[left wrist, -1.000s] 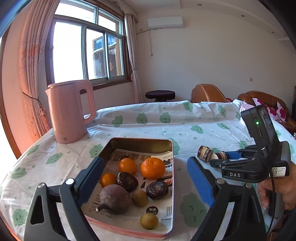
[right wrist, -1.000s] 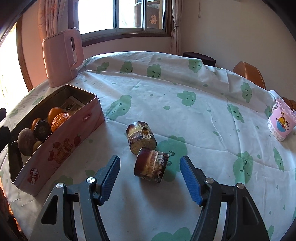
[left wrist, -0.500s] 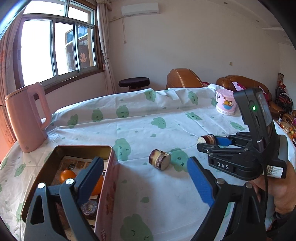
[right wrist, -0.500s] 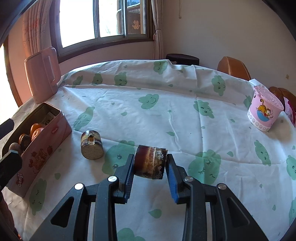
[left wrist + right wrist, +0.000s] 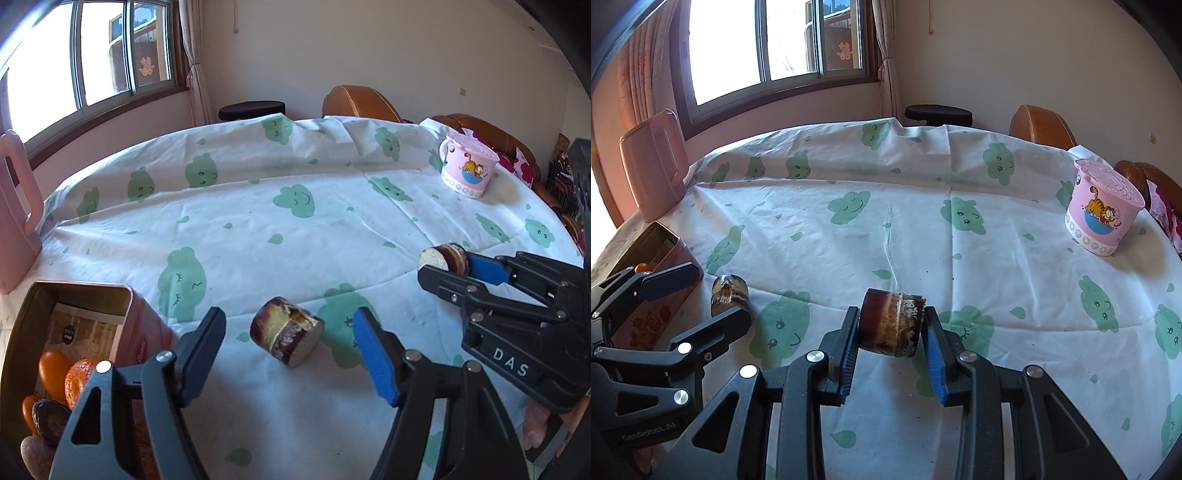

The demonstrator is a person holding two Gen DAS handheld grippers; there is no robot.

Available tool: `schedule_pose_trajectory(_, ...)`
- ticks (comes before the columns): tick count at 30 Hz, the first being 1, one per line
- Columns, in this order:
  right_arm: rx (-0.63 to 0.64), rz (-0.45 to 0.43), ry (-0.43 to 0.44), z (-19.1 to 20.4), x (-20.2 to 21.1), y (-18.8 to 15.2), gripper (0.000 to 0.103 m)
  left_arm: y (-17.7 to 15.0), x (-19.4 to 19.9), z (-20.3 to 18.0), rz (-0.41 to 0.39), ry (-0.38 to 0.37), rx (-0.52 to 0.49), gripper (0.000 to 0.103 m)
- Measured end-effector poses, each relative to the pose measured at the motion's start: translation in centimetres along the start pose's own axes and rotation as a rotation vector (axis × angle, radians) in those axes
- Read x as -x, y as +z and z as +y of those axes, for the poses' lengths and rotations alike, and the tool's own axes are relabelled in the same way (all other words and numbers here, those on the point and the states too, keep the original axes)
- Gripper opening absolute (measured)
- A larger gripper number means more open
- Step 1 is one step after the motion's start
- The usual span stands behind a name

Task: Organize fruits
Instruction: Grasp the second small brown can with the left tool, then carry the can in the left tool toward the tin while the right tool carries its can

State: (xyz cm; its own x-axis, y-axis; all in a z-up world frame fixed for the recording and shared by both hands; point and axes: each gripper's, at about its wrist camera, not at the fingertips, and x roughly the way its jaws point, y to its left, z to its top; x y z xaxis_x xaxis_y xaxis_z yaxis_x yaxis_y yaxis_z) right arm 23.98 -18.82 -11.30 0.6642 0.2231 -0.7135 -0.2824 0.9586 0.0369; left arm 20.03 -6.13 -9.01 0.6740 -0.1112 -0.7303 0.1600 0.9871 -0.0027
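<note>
My right gripper (image 5: pixel 890 332) is shut on a dark brown cut cylinder piece (image 5: pixel 891 322) and holds it above the tablecloth; it also shows in the left wrist view (image 5: pixel 445 258). My left gripper (image 5: pixel 288 332) is open, with a second brown and yellow cut piece (image 5: pixel 286 336) lying on the cloth between its fingers; that piece also shows in the right wrist view (image 5: pixel 728 295). A pink tin (image 5: pixel 140 325) at the left holds oranges (image 5: pixel 55 371) and dark fruits.
A pink lidded cup (image 5: pixel 1102 206) with a cartoon cat stands at the right on the round table. A pink kettle (image 5: pixel 653 170) stands at the far left. Brown chairs and a stool are behind the table.
The left gripper moved right from over the tin to around the lying piece. The right gripper closed on the other piece and lifted it.
</note>
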Motion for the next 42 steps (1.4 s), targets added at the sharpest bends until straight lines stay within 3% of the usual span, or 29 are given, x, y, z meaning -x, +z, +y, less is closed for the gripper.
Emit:
schedule_pose_trajectory(4, -0.002, 0.006, 0.007, 0.0, -0.2, 0.0, 0.035, 0.2, -0.5, -0.2, 0.016, -0.003, -0.013, 0.067)
schedule_pose_trajectory(7, 0.006, 0.009, 0.006, 0.1, -0.2, -0.1, 0.035, 0.2, -1.3, -0.1, 0.053, -0.025, -0.007, 0.049)
schedule_pose_trajectory(9, 0.018, 0.013, 0.015, 0.4, -0.3, -0.1, 0.035, 0.2, -1.6, 0.3, 0.068, -0.046, 0.013, 0.044)
schedule_pose_trajectory(16, 0.013, 0.007, 0.040, 0.2, -0.3, -0.1, 0.035, 0.0, -1.1, 0.9, 0.041, -0.086, 0.047, 0.043)
schedule_pose_trajectory(42, 0.063, -0.160, 0.046, 1.1, 2.9, -0.4, 0.035, -0.1, 2.0, 0.0, -0.125, -0.022, -0.009, 0.043)
